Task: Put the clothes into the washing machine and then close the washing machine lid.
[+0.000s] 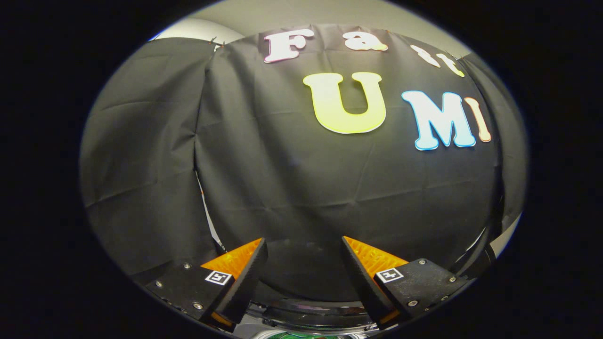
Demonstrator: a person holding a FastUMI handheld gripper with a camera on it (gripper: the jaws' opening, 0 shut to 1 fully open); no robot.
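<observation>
Gripper (304, 249) with its 2 fingers spread apart and nothing between them, aimed at draped black cloth booth wall (282, 179), dark round glossy washing machine lid (315, 310) low between and just below the fingers, its position, raised or lowered, unclear.

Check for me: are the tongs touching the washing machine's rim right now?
Apart. In the gripper view the tongs stand open with nothing between the fingers, raised toward the black cloth wall; the washing machine's dark rim lies lower down, beyond them.
</observation>
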